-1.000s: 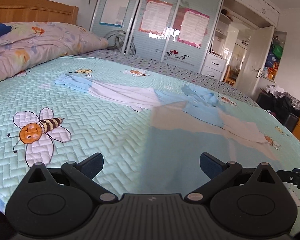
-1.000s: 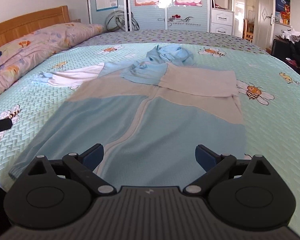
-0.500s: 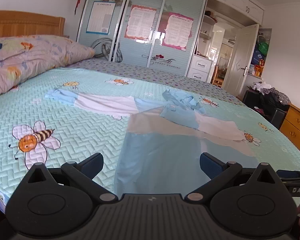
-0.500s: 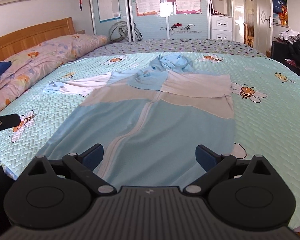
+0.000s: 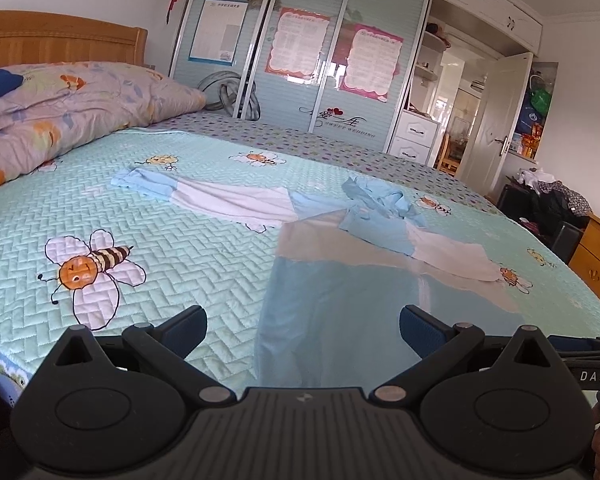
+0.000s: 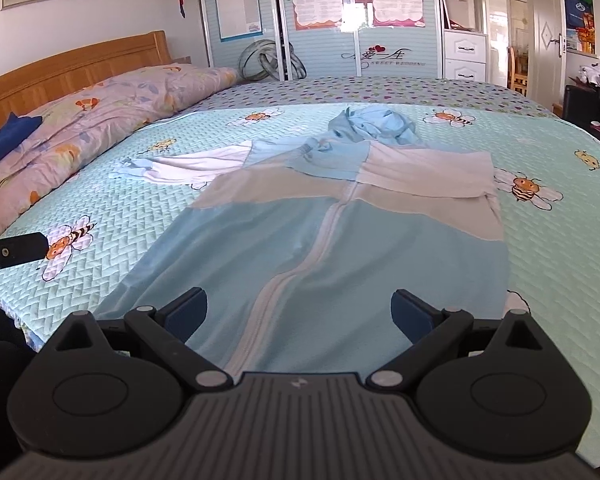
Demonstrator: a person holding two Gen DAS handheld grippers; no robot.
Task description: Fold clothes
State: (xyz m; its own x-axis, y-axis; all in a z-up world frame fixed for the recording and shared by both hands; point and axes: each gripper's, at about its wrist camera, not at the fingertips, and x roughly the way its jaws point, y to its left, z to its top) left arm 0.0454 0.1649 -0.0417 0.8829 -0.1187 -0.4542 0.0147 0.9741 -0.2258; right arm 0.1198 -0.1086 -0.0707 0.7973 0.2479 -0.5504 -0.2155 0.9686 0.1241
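Note:
A light blue and white zip-up hooded jacket (image 6: 340, 248) lies flat on the bed, hem toward me, hood bunched at the far end. Its right sleeve (image 6: 424, 168) is folded across the chest; its left sleeve (image 5: 216, 196) stretches out to the left. My left gripper (image 5: 302, 330) is open and empty, held above the hem's left corner. Over the hem near the zip hovers my right gripper (image 6: 298, 312), also open and holding nothing. Each gripper shows at the edge of the other's view.
The jacket rests on a mint quilted bedspread (image 5: 172, 264) with bee prints. Pillows under a floral quilt (image 5: 60, 108) lie by the wooden headboard at left. A wardrobe (image 6: 324, 20) stands behind the bed, with an open door (image 5: 496, 116) and a wooden dresser (image 5: 596, 260) at right.
Both grippers have pulled back and risen from the jacket, so more of the bed and room shows. The jacket has not moved and both grippers stay open.

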